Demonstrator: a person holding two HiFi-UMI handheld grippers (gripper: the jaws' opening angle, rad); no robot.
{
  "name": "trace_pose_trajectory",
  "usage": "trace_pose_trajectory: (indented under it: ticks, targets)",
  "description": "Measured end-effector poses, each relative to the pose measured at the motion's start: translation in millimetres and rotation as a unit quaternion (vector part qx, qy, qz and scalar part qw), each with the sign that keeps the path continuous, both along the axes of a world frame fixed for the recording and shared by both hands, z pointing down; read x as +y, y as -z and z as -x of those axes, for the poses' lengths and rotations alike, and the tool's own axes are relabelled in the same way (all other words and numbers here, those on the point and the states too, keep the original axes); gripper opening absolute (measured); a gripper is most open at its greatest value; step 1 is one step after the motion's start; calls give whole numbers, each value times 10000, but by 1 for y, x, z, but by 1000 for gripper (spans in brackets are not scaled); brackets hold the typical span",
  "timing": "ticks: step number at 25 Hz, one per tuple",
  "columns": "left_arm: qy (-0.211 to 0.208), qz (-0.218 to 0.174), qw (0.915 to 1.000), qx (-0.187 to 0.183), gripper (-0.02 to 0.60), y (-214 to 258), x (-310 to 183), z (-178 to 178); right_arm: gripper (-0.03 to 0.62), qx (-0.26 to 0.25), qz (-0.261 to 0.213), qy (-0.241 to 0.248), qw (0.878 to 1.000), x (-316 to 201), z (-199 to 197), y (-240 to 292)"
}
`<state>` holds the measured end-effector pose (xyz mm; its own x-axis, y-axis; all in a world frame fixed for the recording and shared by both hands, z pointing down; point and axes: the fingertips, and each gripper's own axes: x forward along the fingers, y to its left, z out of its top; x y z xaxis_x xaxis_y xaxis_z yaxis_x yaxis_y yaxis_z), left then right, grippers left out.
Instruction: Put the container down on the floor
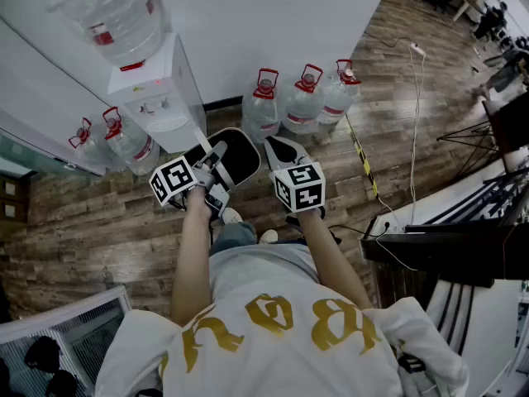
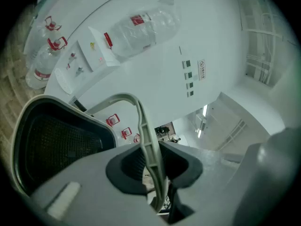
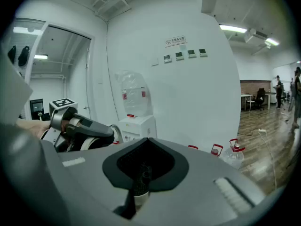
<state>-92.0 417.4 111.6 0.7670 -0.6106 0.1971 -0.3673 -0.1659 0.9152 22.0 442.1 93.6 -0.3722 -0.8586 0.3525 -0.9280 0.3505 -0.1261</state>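
Observation:
The container [image 1: 240,157] is a white-rimmed bin with a dark inside and a thin pale bail handle. It hangs in the air above the wooden floor, in front of the person's legs. My left gripper [image 1: 216,162] is shut on the container's handle [image 2: 148,140], which runs between its jaws; the bin's dark inside [image 2: 56,145] fills the left of the left gripper view. My right gripper [image 1: 279,150] sits just right of the bin's rim with its jaws shut [image 3: 141,173]; nothing shows clearly between them. The left gripper [image 3: 77,128] appears at the left of the right gripper view.
A white water dispenser [image 1: 161,98] with a bottle on top [image 1: 116,15] stands by the wall ahead. Water jugs line the wall on the right [image 1: 302,98] and the left [image 1: 116,139]. A cable [image 1: 416,114] and striped tape [image 1: 361,160] cross the floor. A dark desk [image 1: 446,242] stands at the right.

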Motion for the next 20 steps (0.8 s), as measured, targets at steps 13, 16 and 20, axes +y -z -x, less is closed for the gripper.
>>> trace_pose_trajectory:
  ticks: [13,16,20]
  targets:
    - [-44,146,9998,-117,77,-5,-3,-3,26,-77,17,-164,9998,1,-16,-1]
    - [-39,157,9998,-150,77,-5,-4,-5,26,-229,32,-231,9995,1,-22,-1]
    - [-21,164,9997,-180,77,-5,-12,-5,26,-247,68,-217,9994,-6,-25,-4]
